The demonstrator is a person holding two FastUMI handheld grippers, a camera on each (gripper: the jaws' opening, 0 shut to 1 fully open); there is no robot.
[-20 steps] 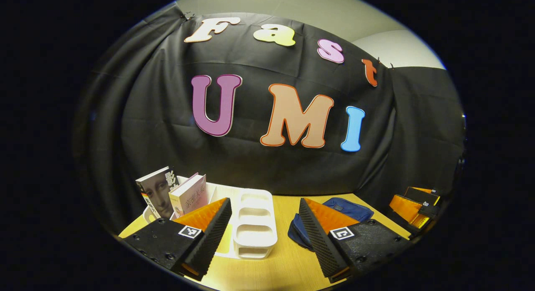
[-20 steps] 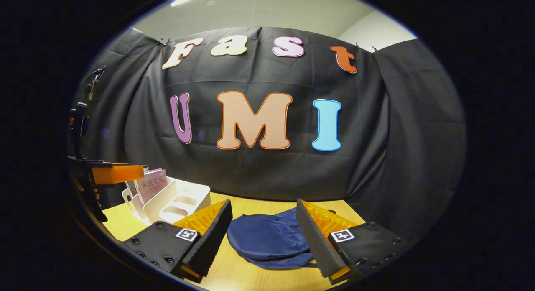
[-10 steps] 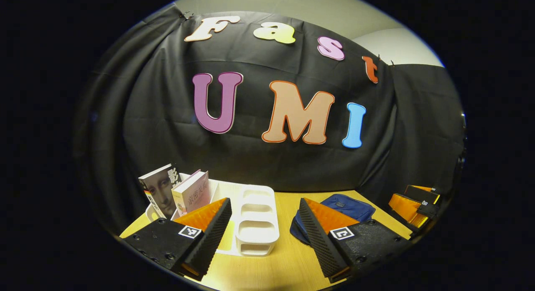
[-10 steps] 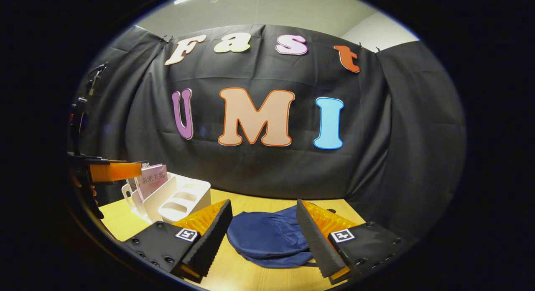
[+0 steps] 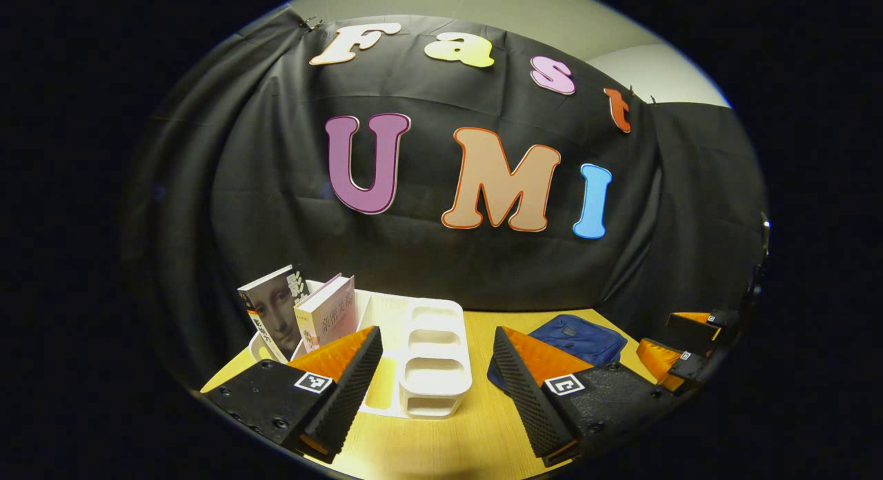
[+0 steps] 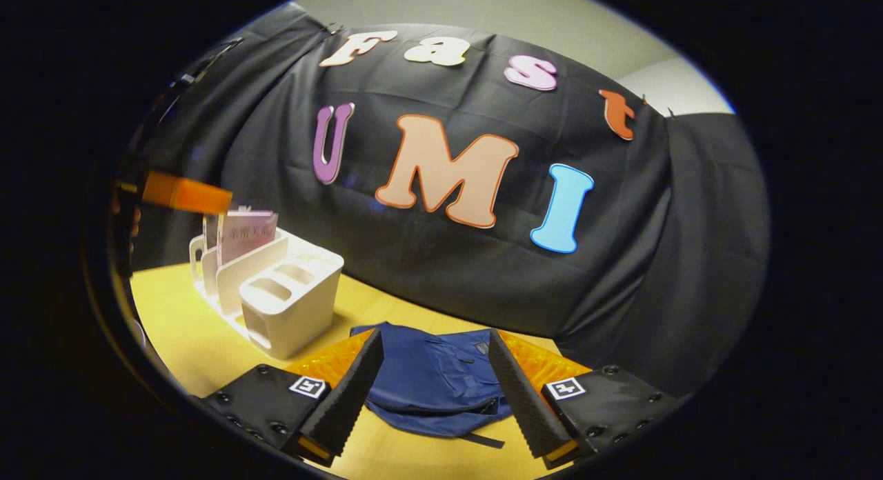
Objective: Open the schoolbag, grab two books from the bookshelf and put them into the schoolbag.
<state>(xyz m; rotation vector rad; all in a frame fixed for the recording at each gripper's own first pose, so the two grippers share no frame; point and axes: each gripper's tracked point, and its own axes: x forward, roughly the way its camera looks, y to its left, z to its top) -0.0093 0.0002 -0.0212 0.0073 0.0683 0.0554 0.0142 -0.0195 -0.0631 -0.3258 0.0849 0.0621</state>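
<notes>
Two books stand tilted in the far slots of a white bookshelf (image 5: pixel 431 356) on the wooden table (image 5: pixel 476 438): one with a painted portrait on its cover (image 5: pixel 270 313) at the outer end, and a pale pink one (image 5: pixel 328 318) just beside it. In the left gripper view the left gripper (image 5: pixel 436 376) hangs above the table with its jaws spread wide and nothing between them, the bookshelf showing in the gap. To the right of the shelf lies the navy schoolbag (image 5: pixel 576 336), flat on the table near the black cloth wall.

In the right gripper view the right gripper (image 6: pixel 434 383) is also released, jaws wide apart, poised over the schoolbag (image 6: pixel 428 383), which lies slumped with a dark strap trailing toward the table's near edge. I cannot tell whether its zip is undone. The bookshelf (image 6: pixel 286 297) sits off to the left, the pink book (image 6: pixel 250 230) upright in it.
</notes>
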